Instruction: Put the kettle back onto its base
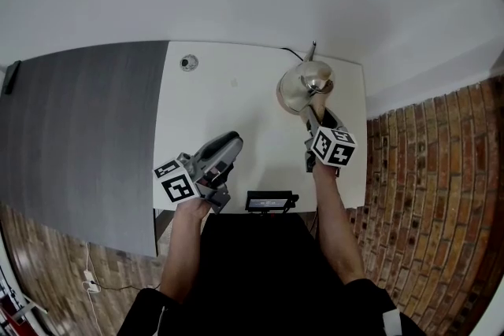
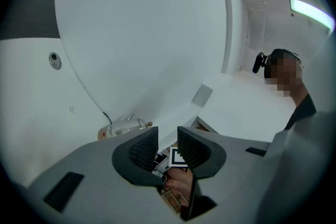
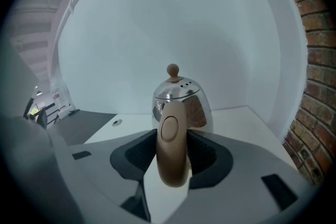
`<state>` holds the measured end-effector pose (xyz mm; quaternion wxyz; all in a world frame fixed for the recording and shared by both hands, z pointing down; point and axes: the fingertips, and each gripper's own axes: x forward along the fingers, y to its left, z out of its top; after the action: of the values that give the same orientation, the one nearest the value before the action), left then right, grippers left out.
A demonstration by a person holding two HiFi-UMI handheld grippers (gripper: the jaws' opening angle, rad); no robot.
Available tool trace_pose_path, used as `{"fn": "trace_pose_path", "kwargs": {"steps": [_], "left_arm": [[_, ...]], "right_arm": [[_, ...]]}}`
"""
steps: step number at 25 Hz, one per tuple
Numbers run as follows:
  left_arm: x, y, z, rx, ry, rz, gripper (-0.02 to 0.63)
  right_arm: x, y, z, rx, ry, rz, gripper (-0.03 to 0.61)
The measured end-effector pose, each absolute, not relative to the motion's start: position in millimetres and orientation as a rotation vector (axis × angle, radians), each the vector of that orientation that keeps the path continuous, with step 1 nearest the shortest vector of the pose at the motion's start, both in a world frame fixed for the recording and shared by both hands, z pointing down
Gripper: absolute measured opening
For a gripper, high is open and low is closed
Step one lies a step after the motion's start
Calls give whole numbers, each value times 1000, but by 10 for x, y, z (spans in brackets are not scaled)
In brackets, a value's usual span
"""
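- The kettle (image 1: 305, 84) stands upright at the far right of the tabletop (image 1: 236, 106), spout pointing far.
- The right gripper (image 1: 317, 116) has its fingers (image 3: 204, 155) clamped on the handle (image 3: 172, 139), one on each side.
- The handle's long axis is upright, and the body lies just beyond the fingers, on their far side.
- The left gripper (image 1: 231, 144) hovers near left, well apart from the kettle, fingers slightly apart with nothing between them.
- A cord (image 1: 293, 53) runs from the far edge to the kettle's foot. The base is hidden there, so I cannot tell whether the kettle is seated.
- The move looks like the right hand's: keep the kettle upright and lower it straight where the cord ends.
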<state>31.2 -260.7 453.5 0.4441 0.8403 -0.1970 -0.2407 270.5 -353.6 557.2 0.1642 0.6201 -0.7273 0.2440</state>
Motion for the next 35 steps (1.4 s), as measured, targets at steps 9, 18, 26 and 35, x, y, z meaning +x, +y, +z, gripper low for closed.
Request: {"fn": "trace_pose_path", "kwargs": {"steps": [9, 18, 26, 35], "left_arm": [[356, -2605, 4556, 2083, -473, -582, 117], [301, -2567, 4585, 2078, -486, -583, 117], [228, -2560, 4579, 2080, -474, -589, 117], [124, -2471, 4608, 2087, -437, -554, 117]], "right_arm": [[2716, -3313, 5770, 1706, -2020, 679, 146], [2656, -3303, 5769, 1710, -2005, 661, 140], [2641, -3307, 5765, 1713, -2008, 632, 140], [2594, -3311, 5770, 1715, -2002, 604, 140]]}}
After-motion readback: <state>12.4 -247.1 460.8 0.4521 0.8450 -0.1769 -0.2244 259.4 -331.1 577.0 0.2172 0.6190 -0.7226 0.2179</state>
